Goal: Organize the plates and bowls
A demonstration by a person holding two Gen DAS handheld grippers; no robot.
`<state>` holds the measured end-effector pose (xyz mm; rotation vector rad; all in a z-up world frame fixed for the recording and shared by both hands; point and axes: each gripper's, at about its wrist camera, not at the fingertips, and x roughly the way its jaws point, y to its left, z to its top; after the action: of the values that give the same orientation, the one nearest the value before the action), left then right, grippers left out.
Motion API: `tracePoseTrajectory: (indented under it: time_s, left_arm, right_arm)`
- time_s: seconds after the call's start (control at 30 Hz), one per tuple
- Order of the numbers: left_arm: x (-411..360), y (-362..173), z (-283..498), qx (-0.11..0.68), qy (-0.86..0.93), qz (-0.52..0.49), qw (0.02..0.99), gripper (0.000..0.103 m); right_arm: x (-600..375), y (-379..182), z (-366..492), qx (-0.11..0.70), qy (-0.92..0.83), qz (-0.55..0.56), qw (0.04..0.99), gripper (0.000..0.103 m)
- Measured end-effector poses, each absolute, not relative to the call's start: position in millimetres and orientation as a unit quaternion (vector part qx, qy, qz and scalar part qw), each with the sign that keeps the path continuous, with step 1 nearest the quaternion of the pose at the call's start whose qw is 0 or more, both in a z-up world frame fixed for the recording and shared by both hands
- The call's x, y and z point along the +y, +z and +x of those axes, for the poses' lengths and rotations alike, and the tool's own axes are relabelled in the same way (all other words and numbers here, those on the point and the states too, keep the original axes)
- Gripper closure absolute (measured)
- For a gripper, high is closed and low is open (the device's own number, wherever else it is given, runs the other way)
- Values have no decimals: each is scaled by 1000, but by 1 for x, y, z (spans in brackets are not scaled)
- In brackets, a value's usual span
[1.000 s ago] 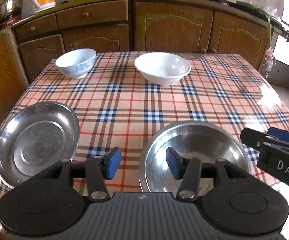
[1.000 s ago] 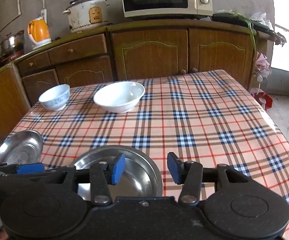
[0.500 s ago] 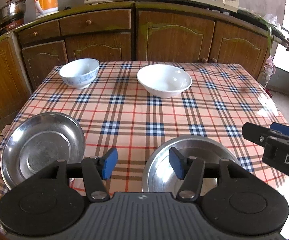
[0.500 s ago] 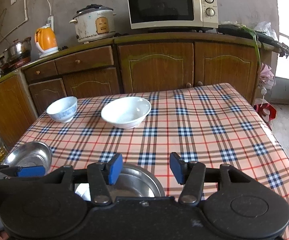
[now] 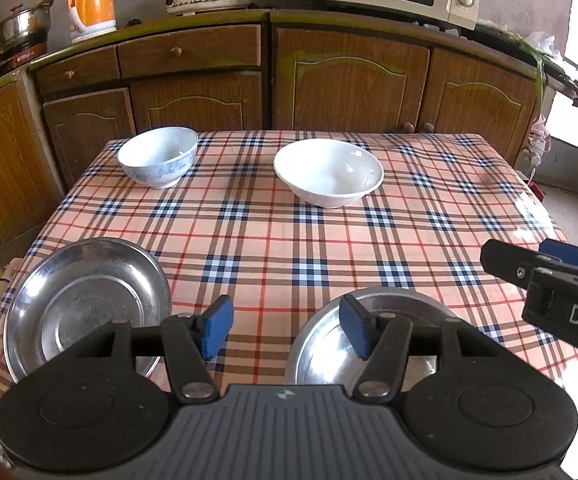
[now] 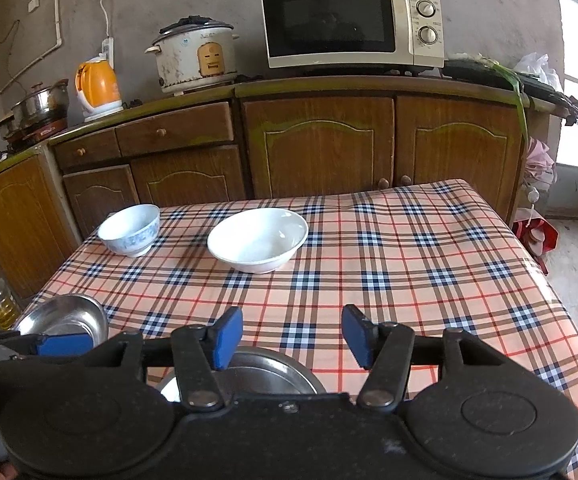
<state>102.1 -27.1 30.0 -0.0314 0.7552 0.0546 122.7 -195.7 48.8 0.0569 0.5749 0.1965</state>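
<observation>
Four dishes lie apart on the counter, none yet stacked.

Two steel plates, one at the near left corner and one at the near edge, sit singly; a patterned bowl and a white bowl stand by the far edge. The left gripper hangs half open and empty; the right gripper, jaws opening, holds nothing, probably before a first pick.

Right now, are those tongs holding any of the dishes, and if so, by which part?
Nothing is held. The left tongs gape above the cloth between the two steel plates. The right tongs are opening, with only cloth between their pads.
</observation>
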Motion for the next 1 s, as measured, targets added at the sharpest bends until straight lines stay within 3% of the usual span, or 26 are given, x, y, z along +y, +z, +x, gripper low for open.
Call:
tracePoseTrajectory:
  time_s: [1.0]
  left_arm:
    - [-28,35,139,360,28,5,933,34]
  right_arm:
    - [-198,54,166,281,100,25,954,32]
